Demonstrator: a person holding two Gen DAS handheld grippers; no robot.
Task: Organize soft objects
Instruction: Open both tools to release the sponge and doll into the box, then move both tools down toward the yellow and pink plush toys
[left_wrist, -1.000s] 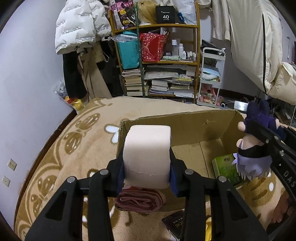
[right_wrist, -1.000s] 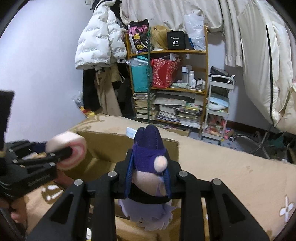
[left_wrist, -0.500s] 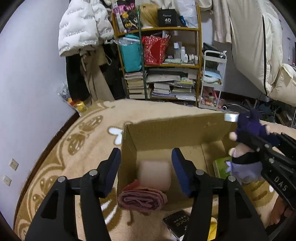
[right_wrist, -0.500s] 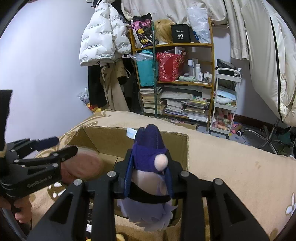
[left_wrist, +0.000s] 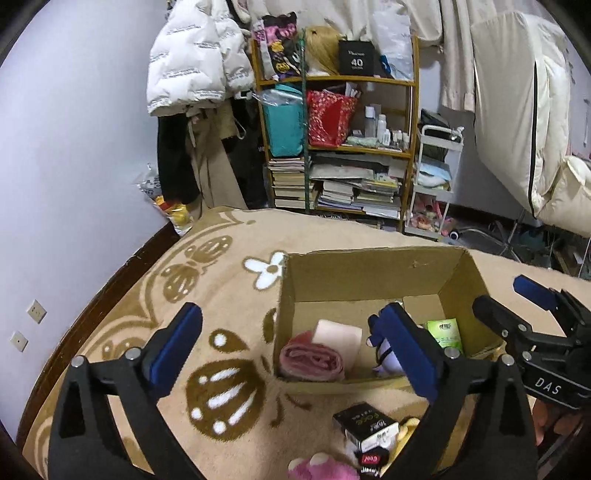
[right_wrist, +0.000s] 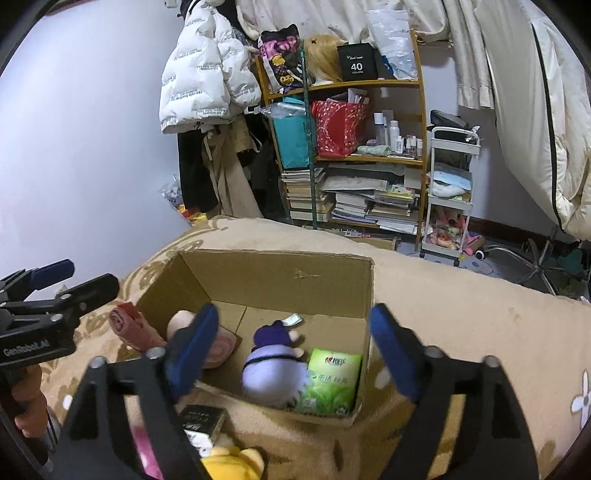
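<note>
An open cardboard box (left_wrist: 369, 269) (right_wrist: 280, 273) sits on the beige rug. Inside lie a pale pink roll (left_wrist: 338, 338) (right_wrist: 218, 345), a rolled pink cloth (left_wrist: 310, 362) at its left wall, a purple plush doll (right_wrist: 271, 363) (left_wrist: 386, 352) and a green tissue pack (right_wrist: 330, 384) (left_wrist: 443, 332). My left gripper (left_wrist: 295, 349) is open and empty, above the box's near left corner. My right gripper (right_wrist: 293, 349) is open and empty above the doll.
On the rug in front of the box lie a black packet (left_wrist: 365, 424) (right_wrist: 201, 422), a pink plush (left_wrist: 321, 469) and a yellow plush (right_wrist: 231, 465). A cluttered shelf (left_wrist: 340, 147), hanging coats and a white cart (left_wrist: 436, 184) stand at the far wall.
Both grippers have opened. The pink roll dropped from my left gripper into the box, and the purple doll dropped from my right gripper into the box. Both grippers pulled back.
</note>
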